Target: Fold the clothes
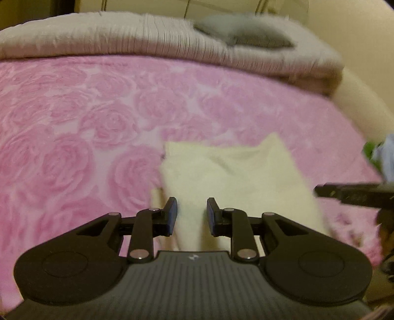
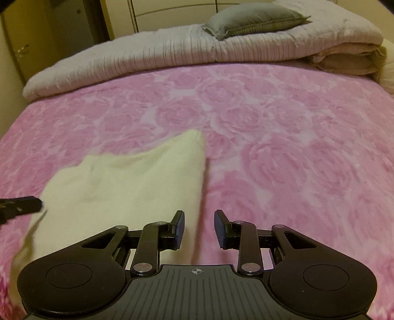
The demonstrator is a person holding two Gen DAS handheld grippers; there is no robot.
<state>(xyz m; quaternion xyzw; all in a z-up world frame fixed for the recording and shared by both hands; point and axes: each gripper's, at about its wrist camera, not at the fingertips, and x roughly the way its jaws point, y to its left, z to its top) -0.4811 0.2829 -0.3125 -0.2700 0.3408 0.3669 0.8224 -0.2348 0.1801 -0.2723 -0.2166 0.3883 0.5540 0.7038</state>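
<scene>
Cream garment (image 2: 128,177) on pink rose-patterned bedspread (image 2: 283,137)

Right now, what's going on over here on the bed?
A person is folding clothes with handheld tongs in each hand. A cream garment lies on the pink rose-patterned bedspread, already partly folded by the look of it. The left tongs hover over its near edge, open and empty. The right tongs sit at the garment's right edge, also open, gripping nothing.

A pink rose-patterned blanket (image 2: 283,137) spreads out beneath and ahead of the tool. Far ahead, a folded grey-beige quilt (image 2: 172,56) lies across it, with 1 grey pillow (image 2: 253,21) resting on top.
</scene>
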